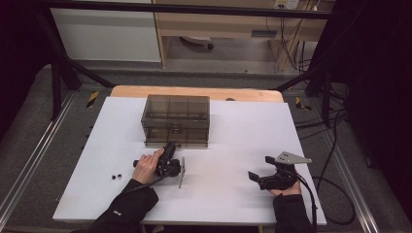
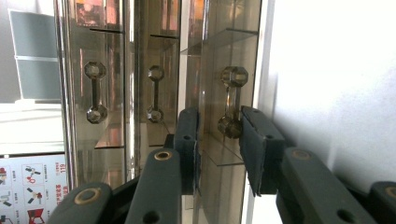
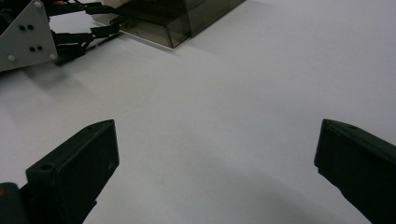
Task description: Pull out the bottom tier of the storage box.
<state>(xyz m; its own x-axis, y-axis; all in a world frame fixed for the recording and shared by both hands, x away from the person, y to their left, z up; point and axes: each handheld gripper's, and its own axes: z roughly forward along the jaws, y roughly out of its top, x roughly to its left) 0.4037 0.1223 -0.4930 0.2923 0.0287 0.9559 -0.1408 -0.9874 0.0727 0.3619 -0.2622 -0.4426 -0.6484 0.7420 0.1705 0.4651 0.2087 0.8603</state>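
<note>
So, nearest the bottom edge of the high view you've got the person's two sleeves coming in, one at lower left and one at lower right. The right gripper [image 1: 260, 171] sits at the lower right of that frame on the white table [image 1: 228, 194], well apart from everything else. In the right gripper view its jaws stand wide apart with nothing but bare white surface between them.

A bit further up, left of centre, the left hand [image 1: 145, 166] holds the left gripper [image 1: 170, 144], which points up the frame at the front face of the smoky drawer box [image 1: 176, 119]. Two tiny dark bits [image 1: 115, 176] lie on the table at the left, near that hand; too small to say what they are.

The left gripper view is turned sideways, so the box's drawers run as vertical strips. Three faceted handles show there: one at the left [image 2: 95, 93], one in the middle [image 2: 155, 93], and the right-hand handle [image 2: 232, 100], which sits between the left gripper's [image 2: 218, 128] jaws. They're narrowed around its lower knob. Looks like the pads are touching it, though I can't quite tell if they're actually squeezing.

Furthest back, the box stands at the upper middle of the table, near its far edge.
</note>
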